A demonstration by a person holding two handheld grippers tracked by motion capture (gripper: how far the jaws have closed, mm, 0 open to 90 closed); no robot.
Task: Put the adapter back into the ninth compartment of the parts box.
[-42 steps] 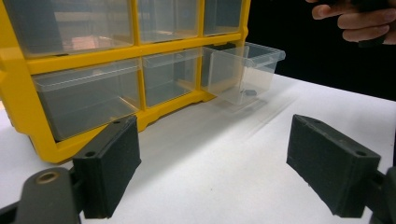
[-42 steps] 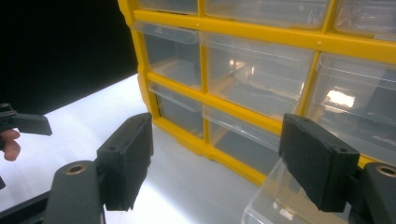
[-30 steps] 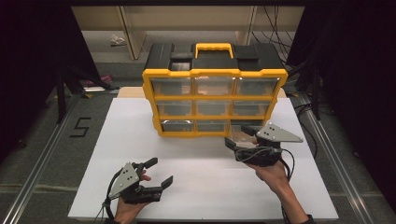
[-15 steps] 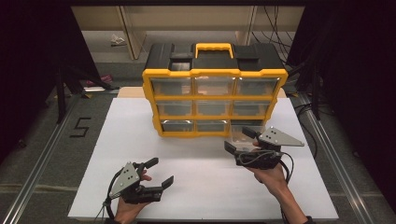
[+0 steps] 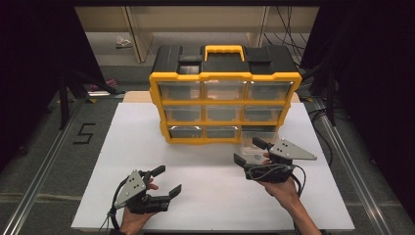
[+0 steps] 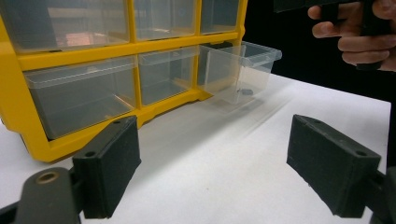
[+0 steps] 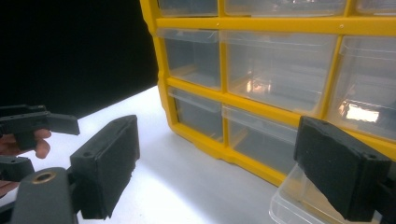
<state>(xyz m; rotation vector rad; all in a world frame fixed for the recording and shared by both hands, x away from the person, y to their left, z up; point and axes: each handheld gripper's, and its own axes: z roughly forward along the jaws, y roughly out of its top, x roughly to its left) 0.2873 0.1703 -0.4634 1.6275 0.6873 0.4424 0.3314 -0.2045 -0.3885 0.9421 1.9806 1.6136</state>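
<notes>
Readable writing: a "5" [image 5: 84, 133] marked on the grey floor left of the white table [image 5: 147, 147]. No brand legible on the yellow organizer [image 5: 225, 77]; any logo on the black lid too small to make out.

Clear drawer [image 5: 258, 145] pulled out of the bottom-right slot of the organizer, resting on the table just in front of that corner. Long axis running from the cabinet toward the person, handle lip facing the near edge. Open top up. In the left gripper view [image 6: 240, 70], still partly in or against the slot, with a small dark item on its floor, too small to identify.

Right gripper [image 5: 252, 152] just beside the drawer's near end, jaws spread wide, just been opening, nothing pinched; 1 jaw at the drawer rim, touching or not unclear. In the right gripper view, drawer cut off at the bottom-right corner behind the right jaw.

Left gripper [image 5: 166, 180] low over the near-left table, well apart from the drawer, jaws spread, nothing between.

Organizer: 3 rows of 3 clear drawers; contents hard to tell through glare. Forearms cut off at the bottom frame edge.
</notes>
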